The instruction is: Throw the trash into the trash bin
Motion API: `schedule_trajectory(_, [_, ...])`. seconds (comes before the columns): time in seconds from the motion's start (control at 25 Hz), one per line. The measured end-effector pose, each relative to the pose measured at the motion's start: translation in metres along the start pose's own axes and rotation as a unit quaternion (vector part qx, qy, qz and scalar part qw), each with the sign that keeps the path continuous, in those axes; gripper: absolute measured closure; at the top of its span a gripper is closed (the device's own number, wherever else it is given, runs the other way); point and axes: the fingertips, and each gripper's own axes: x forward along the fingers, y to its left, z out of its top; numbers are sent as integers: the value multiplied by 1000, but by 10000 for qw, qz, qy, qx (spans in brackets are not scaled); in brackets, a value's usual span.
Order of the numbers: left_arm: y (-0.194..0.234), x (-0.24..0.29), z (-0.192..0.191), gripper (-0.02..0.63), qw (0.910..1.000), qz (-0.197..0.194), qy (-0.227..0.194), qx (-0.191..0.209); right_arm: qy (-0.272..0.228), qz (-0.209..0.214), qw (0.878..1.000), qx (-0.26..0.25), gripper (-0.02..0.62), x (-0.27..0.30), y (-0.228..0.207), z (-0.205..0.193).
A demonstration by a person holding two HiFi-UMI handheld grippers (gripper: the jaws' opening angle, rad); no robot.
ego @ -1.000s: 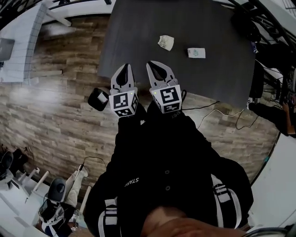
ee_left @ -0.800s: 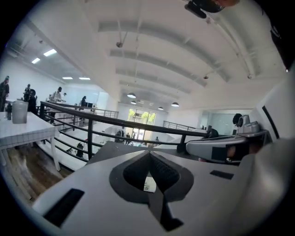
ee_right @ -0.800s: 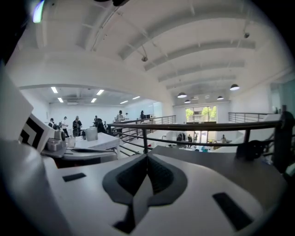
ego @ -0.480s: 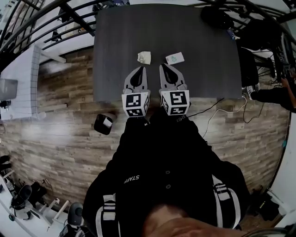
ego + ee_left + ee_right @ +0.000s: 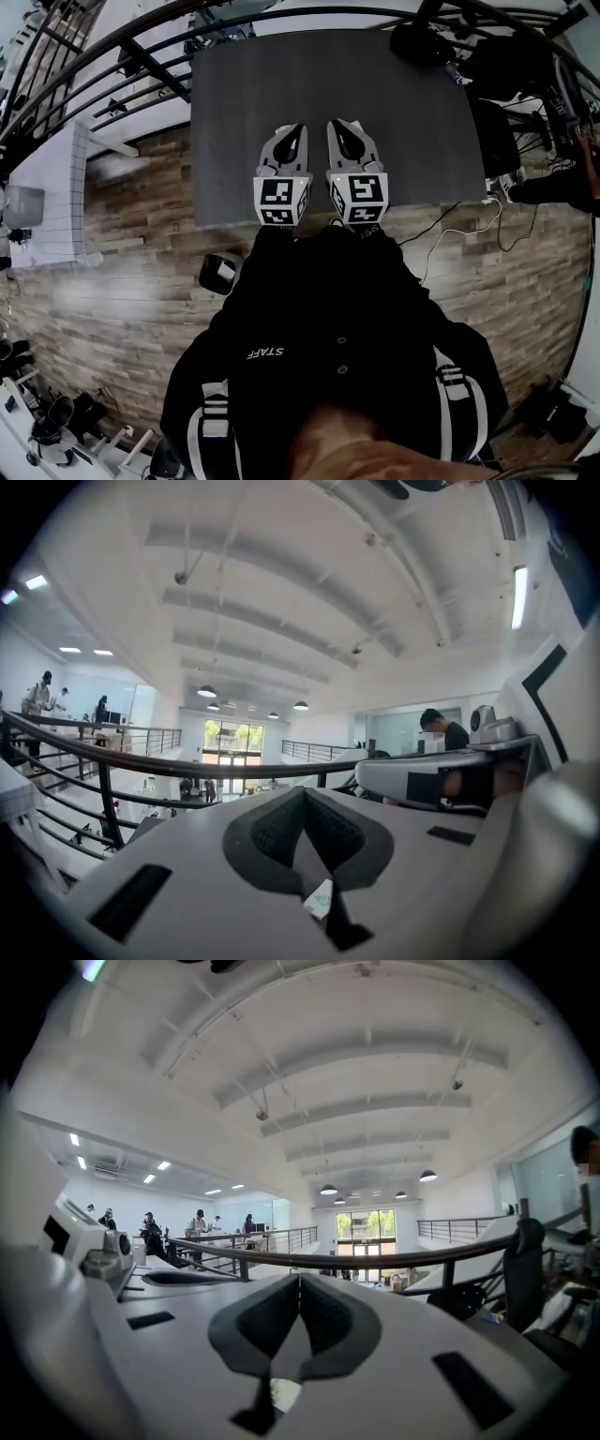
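Observation:
My left gripper (image 5: 292,127) and right gripper (image 5: 339,125) hover side by side over the dark grey table (image 5: 234,112), both shut and pointing away from me. In the head view they hide the trash. In the left gripper view the jaws (image 5: 302,791) meet at the tips, and a white scrap with green print (image 5: 319,899) shows through the gap under them. The right gripper view shows jaws (image 5: 300,1277) closed the same way, with a white scrap (image 5: 284,1393) below. Nothing is pinched in either. A small black bin (image 5: 218,273) stands on the wood floor left of me.
A black metal railing (image 5: 141,52) runs behind and left of the table. A black chair (image 5: 502,131) and loose cables (image 5: 450,234) lie at the right. My dark jacket (image 5: 328,328) fills the lower middle. People stand far off across the hall.
Both grippers have moved forward from the table's near edge out over its top and now cover the crumpled paper and the packet. The bin has slipped back toward me.

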Motion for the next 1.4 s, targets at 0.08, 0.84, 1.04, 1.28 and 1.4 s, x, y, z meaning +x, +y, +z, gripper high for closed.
schedule_trajectory(0.08, [4,4,7,604,10000,-28,-66,58,-82,-21,10000,-20,580,3,-2,7])
schedule_trajectory(0.84, [41,25,16,606,9998,66,-161,-61,-45,184,9997,-127,580,44,7,12])
schedule_trajectory(1.04, [46,26,8,606,9998,134,-49,-134,32,285,9995,-112,580,51,10,6])
schedule_trajectory(1.28, [58,28,2,606,9995,245,16,-181,106,339,9993,-82,580,60,13,0])
schedule_trajectory(1.4, [63,28,1,606,9994,291,43,-193,134,376,9992,-78,580,64,15,-2])
